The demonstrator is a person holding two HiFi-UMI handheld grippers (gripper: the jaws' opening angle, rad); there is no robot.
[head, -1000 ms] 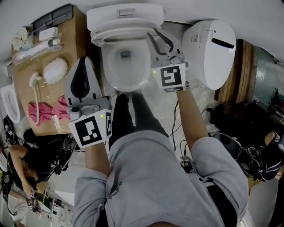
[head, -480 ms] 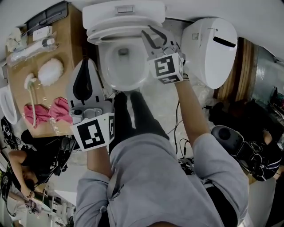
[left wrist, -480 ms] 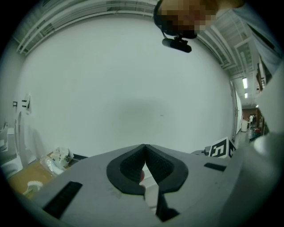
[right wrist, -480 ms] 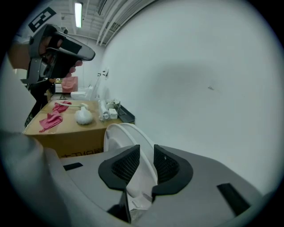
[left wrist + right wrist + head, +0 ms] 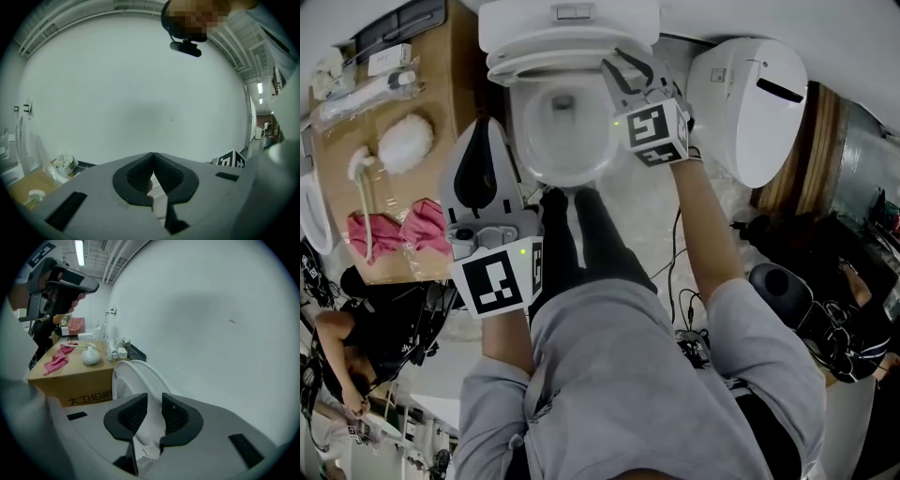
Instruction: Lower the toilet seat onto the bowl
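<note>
The white toilet's bowl (image 5: 525, 155) stands open at the top of the head view. Its seat (image 5: 546, 64) is raised against the tank (image 5: 572, 17). My right gripper (image 5: 617, 67) is at the seat's right edge. In the right gripper view the raised seat (image 5: 133, 373) runs down into the narrow gap between the pads, with the right gripper (image 5: 154, 404) shut on it. My left gripper (image 5: 487, 127) hangs left of the bowl, points up and touches nothing. The left gripper view shows the left gripper (image 5: 153, 161) shut and empty, facing a bare wall.
A cardboard box (image 5: 375, 253) stands left of the toilet with a white brush (image 5: 401, 145), a pink cloth (image 5: 394, 230) and bottles on it. A second white toilet (image 5: 750, 103) stands to the right. The person's legs are in front of the bowl. Cables lie on the floor (image 5: 684, 309).
My right gripper has moved up from the bowl's right rim to the raised seat's edge and its jaws have narrowed on it. The left gripper has hardly moved.
</note>
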